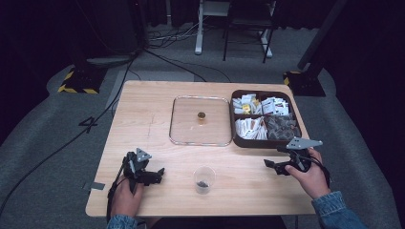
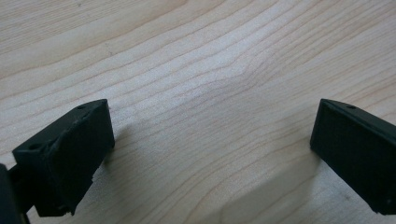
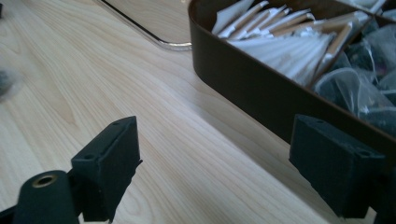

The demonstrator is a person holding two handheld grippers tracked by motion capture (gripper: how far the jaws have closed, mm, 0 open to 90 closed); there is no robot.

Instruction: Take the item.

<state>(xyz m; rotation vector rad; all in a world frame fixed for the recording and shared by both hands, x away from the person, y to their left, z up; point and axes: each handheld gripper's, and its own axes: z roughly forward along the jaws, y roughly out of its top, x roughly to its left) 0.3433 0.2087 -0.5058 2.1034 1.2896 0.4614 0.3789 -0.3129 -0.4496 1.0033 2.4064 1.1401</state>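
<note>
Both claws rest low over the near edge of the counter (image 1: 143,109), spread wide and holding nothing: the left claw (image 1: 155,175) at the near left, the right claw (image 1: 274,166) at the near right, just in front of the brown box (image 1: 237,138). Between them, near the front edge, stands one small clear cup (image 1: 204,180) with something dark at its bottom. This looks like the start of a step, with neither claw yet committed to anything.

The right claw sits closest to the box (its near wall (image 3: 243,79) fills much of the right gripper view), so the likely next move is to lift over that wall and pinch one packet (image 3: 289,56).

By count: two claws, one cup, one box with four compartments of packets, and one clear square lid (image 1: 200,120) with a small knob (image 1: 201,116), lying flat left of the box.
</note>
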